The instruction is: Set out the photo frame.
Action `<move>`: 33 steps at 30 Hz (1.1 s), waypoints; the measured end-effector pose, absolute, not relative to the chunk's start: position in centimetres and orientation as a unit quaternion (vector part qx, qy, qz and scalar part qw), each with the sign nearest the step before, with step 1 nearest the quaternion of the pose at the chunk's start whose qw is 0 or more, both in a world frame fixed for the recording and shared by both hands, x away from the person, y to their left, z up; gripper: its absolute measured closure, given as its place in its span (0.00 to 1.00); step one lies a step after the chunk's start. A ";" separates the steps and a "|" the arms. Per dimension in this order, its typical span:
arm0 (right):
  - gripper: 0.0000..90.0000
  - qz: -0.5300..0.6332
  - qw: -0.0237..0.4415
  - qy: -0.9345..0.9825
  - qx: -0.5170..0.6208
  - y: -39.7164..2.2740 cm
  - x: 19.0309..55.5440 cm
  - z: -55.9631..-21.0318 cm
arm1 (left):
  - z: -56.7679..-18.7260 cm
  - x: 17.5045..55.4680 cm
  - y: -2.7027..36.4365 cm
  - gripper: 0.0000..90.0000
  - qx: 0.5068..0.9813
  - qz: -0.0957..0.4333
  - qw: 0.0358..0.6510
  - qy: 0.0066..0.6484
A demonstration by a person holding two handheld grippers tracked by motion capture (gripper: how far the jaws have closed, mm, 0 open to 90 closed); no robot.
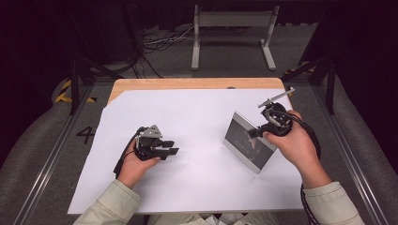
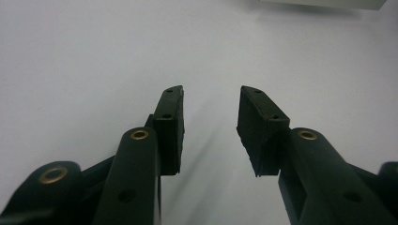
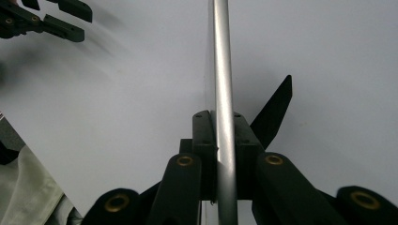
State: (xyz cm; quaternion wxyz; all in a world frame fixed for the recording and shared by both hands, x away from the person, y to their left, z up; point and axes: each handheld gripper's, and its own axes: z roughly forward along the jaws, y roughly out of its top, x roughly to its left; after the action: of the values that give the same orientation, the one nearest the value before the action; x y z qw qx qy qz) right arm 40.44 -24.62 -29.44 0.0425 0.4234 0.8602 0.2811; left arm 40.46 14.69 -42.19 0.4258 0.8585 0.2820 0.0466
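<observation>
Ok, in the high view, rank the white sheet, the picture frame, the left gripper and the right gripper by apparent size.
1. white sheet, by far the largest.
2. picture frame, held upright on the sheet.
3. left gripper and right gripper: they look alike, so no ranking between them.

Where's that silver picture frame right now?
In the high view the frame stands tilted on the white sheet at the right, its top edge pinched in the right tongs, well apart from the left tongs.
</observation>
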 end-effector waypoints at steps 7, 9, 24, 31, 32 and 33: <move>0.93 0.282 0.048 0.876 0.388 -23.9 41.3 -28.7 | -42.2 39.9 15.8 0.69 0.854 0.052 0.426 0.294; 0.93 0.284 0.047 0.883 0.370 -23.7 41.7 -28.6 | -42.2 39.7 16.3 0.69 0.854 0.056 0.424 0.297; 0.93 0.279 0.047 0.922 0.263 -21.0 44.4 -27.6 | -42.4 39.0 18.5 0.69 0.844 0.073 0.423 0.322; 0.93 0.278 0.045 0.934 0.220 -19.8 45.3 -26.9 | -42.5 39.1 18.6 0.69 0.840 0.068 0.427 0.328; 0.93 0.278 0.045 0.934 0.220 -19.8 45.3 -26.9 | -42.5 39.1 18.6 0.69 0.840 0.068 0.427 0.328; 0.93 0.277 0.042 0.937 0.207 -19.4 45.6 -26.9 | -42.5 39.2 18.5 0.69 0.841 0.067 0.427 0.326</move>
State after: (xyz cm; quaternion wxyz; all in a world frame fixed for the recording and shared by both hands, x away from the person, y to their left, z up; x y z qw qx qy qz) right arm 45.60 -19.44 -26.91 0.0421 0.2068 0.9373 0.2774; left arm 39.19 18.51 -42.52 0.4272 0.8407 0.3258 0.0674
